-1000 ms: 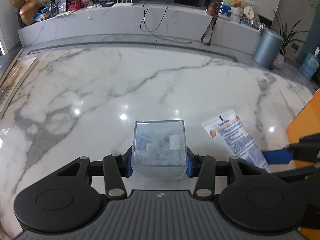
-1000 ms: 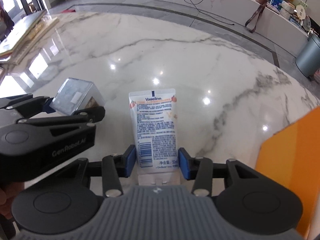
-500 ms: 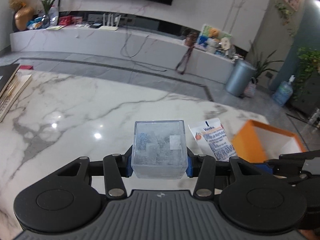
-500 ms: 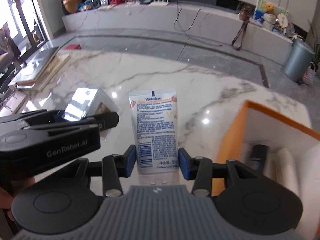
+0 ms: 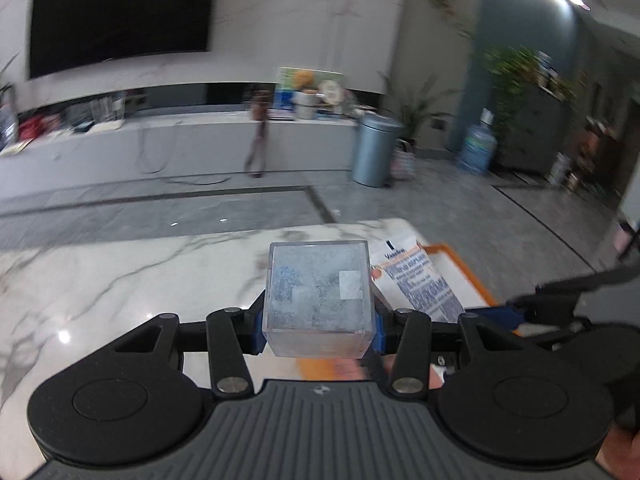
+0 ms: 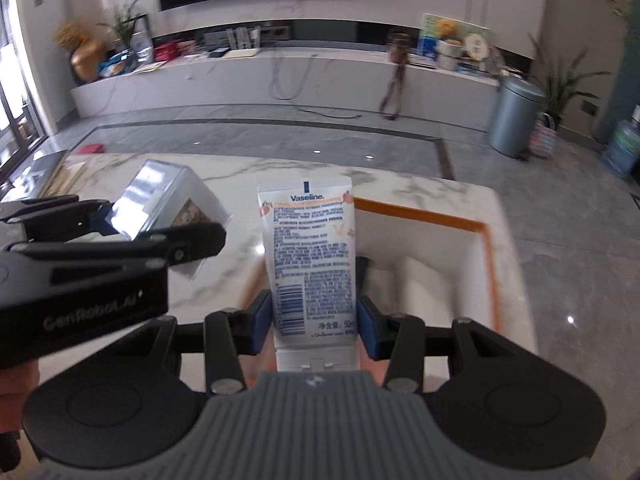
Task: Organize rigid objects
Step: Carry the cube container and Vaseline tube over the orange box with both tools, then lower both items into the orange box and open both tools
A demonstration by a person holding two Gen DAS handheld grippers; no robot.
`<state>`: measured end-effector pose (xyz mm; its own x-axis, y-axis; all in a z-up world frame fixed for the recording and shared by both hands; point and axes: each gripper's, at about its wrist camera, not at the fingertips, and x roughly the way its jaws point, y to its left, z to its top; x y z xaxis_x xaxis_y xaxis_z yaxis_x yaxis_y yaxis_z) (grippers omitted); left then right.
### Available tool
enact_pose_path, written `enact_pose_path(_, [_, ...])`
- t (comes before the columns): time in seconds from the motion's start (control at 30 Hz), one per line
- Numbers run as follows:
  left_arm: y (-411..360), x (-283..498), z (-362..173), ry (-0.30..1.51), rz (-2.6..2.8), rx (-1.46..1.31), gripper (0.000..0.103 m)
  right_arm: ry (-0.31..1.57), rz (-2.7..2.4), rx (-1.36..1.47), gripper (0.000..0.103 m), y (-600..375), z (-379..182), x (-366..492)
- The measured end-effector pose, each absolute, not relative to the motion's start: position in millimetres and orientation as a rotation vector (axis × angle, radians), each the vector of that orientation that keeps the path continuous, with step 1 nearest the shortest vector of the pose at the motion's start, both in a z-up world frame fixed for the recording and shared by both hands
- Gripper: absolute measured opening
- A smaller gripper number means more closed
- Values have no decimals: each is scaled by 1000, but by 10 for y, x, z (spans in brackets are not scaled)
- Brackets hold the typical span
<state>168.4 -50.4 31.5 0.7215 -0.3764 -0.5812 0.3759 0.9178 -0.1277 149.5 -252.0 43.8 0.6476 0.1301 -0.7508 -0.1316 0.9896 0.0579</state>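
Left wrist view shows the left gripper (image 5: 319, 330) closed tight on a clear box (image 5: 319, 300). Its blue pads press the box on both sides, and the box is up in the air over the marble table (image 5: 120, 272).

In the right wrist view, the right gripper (image 6: 315, 326) squeezes a white Vaseline tube (image 6: 310, 248) near its cap end. The tube sticks out forward, above the near edge of the orange bin (image 6: 420, 216).

The bin sits on the table near its right end. Some things already lie inside it, but they are too blurry to name.

So both things are picked up, and that part looks done. I think what is left is to put the tube into the bin, then the box. Neither one is inside yet.
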Motion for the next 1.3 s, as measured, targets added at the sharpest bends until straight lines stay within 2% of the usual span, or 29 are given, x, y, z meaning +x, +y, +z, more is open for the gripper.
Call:
enact_pose_path(0.43, [-1383, 1942, -168, 721, -485, 257, 53, 932, 91, 67, 46, -3144, -91, 1683])
enact_pose_path(0.87, [-1627, 1912, -572, 714, -462, 454, 53, 992, 104, 104, 47, -3136, -514, 1935])
enact_pose_path(1.3, [-1650, 1903, -656, 724, -458, 505, 53, 994, 97, 42, 48, -3040, -532, 1889])
